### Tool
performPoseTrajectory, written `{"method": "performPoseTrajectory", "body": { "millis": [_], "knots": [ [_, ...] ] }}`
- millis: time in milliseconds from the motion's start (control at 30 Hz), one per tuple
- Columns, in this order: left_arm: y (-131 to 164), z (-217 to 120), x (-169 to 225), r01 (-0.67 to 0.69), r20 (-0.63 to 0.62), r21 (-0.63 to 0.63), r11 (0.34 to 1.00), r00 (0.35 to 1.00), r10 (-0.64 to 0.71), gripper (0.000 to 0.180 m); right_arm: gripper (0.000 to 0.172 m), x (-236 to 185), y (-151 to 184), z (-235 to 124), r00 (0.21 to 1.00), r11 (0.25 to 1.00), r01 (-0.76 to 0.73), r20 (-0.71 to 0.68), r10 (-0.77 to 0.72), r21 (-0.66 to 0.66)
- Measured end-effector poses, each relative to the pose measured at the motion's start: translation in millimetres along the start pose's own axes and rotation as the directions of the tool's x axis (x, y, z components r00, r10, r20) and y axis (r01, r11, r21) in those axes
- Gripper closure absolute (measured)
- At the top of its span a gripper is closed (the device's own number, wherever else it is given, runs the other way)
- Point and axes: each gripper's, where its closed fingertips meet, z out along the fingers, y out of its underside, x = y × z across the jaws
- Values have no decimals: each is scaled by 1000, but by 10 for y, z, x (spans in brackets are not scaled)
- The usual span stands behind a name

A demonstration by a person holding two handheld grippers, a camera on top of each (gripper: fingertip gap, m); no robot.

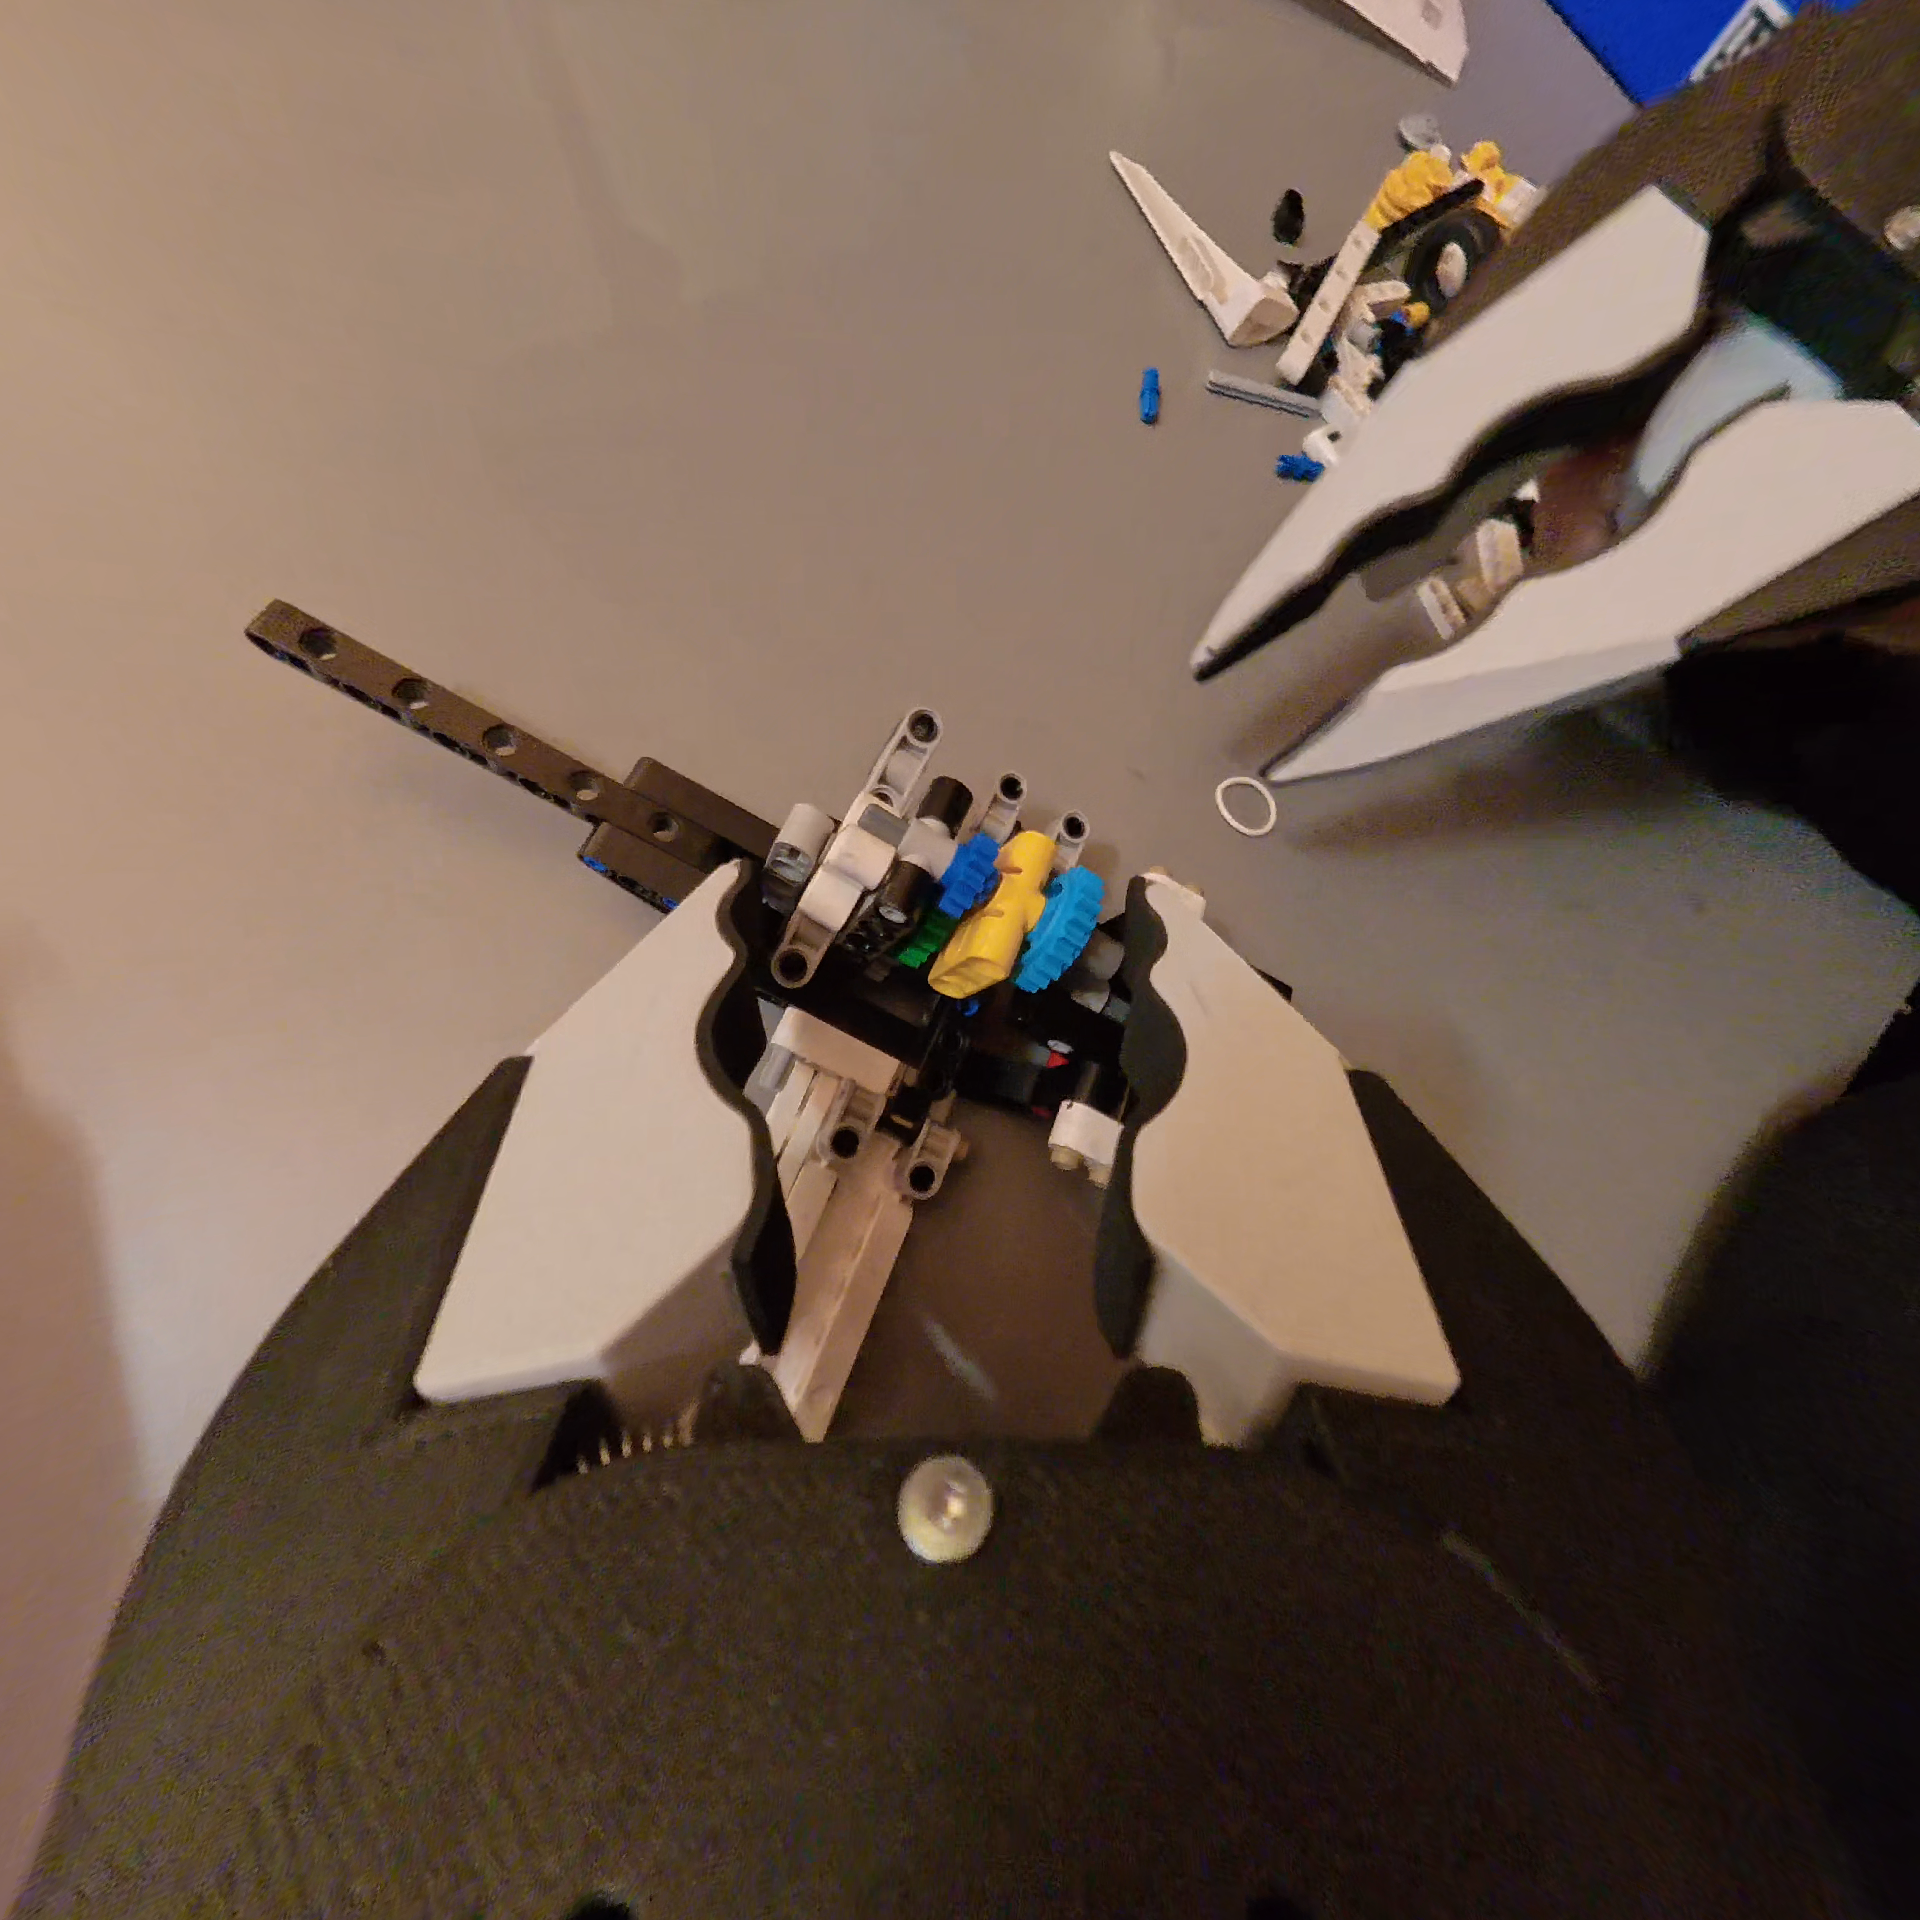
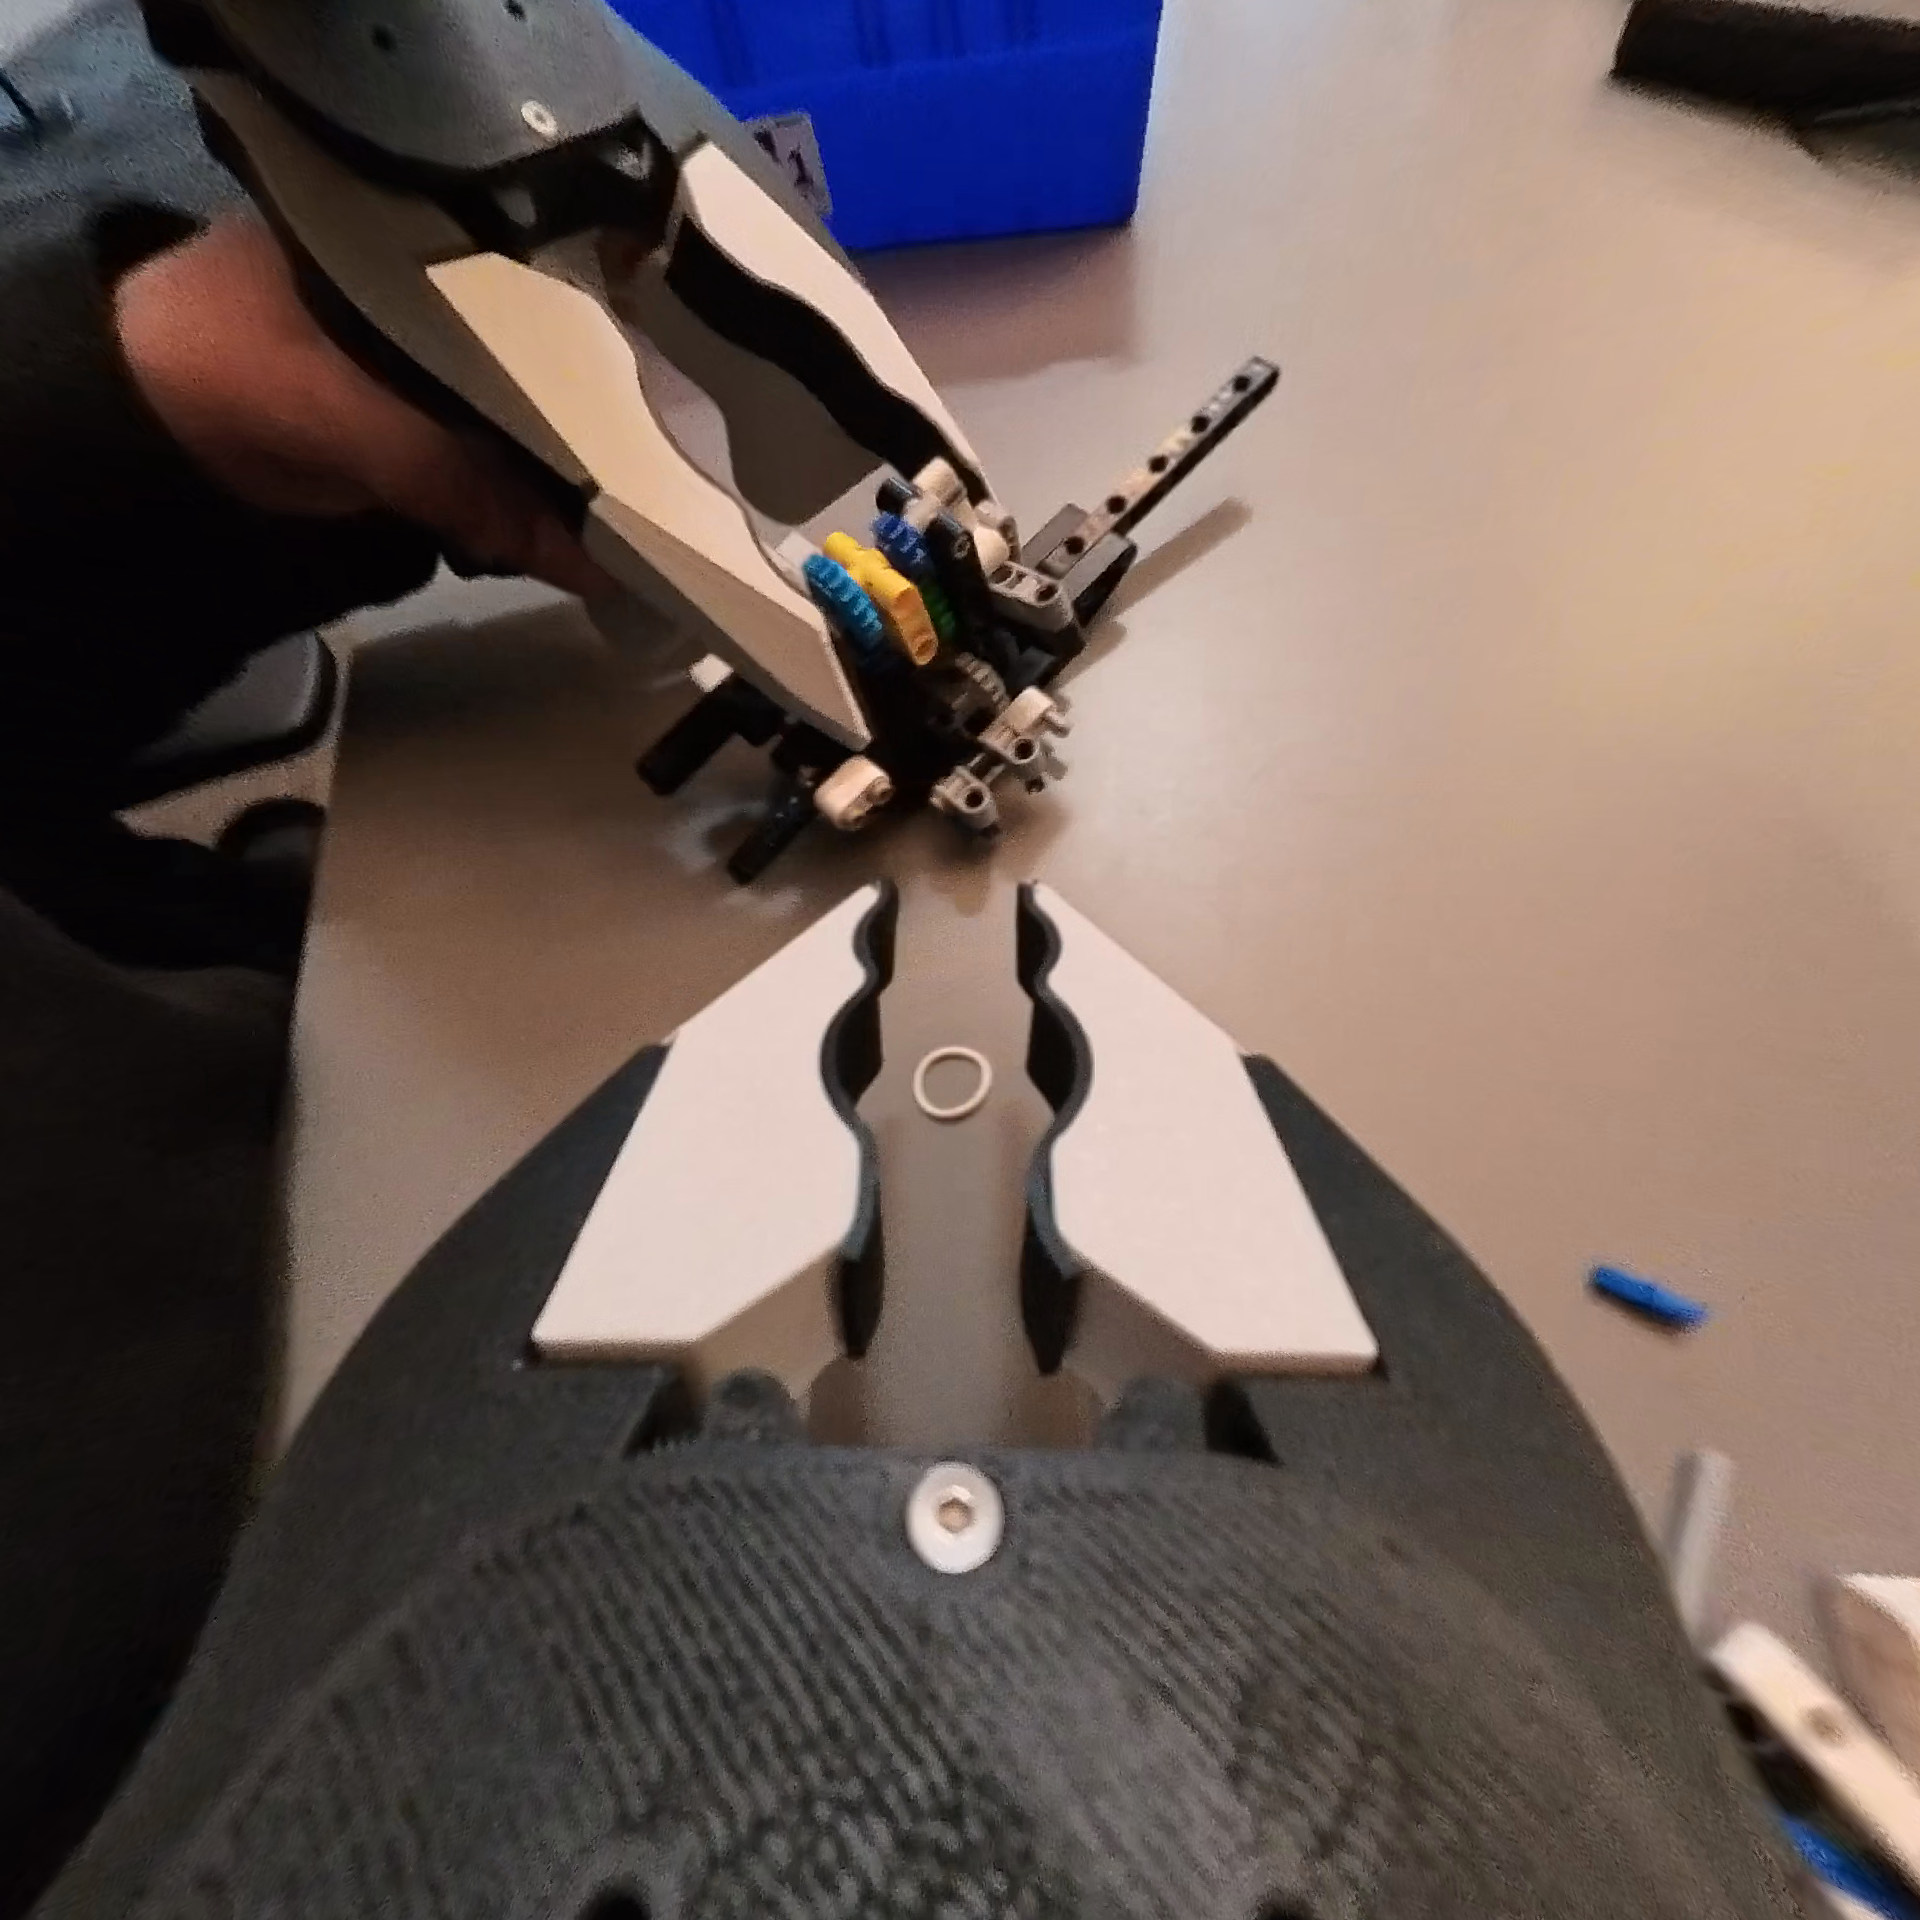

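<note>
A brick-built gear assembly [image 1: 935,914] with blue gears, a yellow piece and white and grey links rests on the grey table [image 1: 623,312]. A long black holed beam [image 1: 416,691] sticks out of its far side. My left gripper [image 1: 935,883] straddles the assembly, and both pads press against its black frame. In the right wrist view the same gripper [image 2: 914,613] comes down on the assembly [image 2: 966,675] from the upper left. My right gripper [image 2: 956,894] is slightly open and empty just short of the assembly. A small white rubber ring [image 2: 951,1083] lies on the table between its fingers, untouched; it also shows in the left wrist view [image 1: 1244,805].
A pile of loose white, yellow and black parts [image 1: 1382,270], a white wing panel [image 1: 1195,249] and a blue pin [image 1: 1149,395] lie beyond. A blue bin [image 2: 935,114] stands at the back. Another blue pin [image 2: 1647,1296] and white parts [image 2: 1787,1683] lie right. A person's hand [image 2: 312,416] holds the left gripper. It is some 15 cm from my right tips to the blue pin [image 2: 1647,1296]. It is also in sight in the left wrist view [image 1: 1150,399].
</note>
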Motion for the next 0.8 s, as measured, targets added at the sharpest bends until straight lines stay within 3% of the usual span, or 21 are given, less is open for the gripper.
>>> {"method": "performPoseTrajectory", "body": {
  "millis": [300,533,800],
  "knots": [
    [6,12,37,-51,-53,-3,999,997,51,113,161,-27,35,320,936,932,347,104,-337,-103],
    [-6,23,35,-53,-80,20,998,995,55,114,162,-91,39,412,900,902,420,171,-400,-100],
    [-44,56,-20,5,-7,76,997,1000,-4,119,166,-87,42,418,896,895,431,174,-409,-113]
  ]
}}
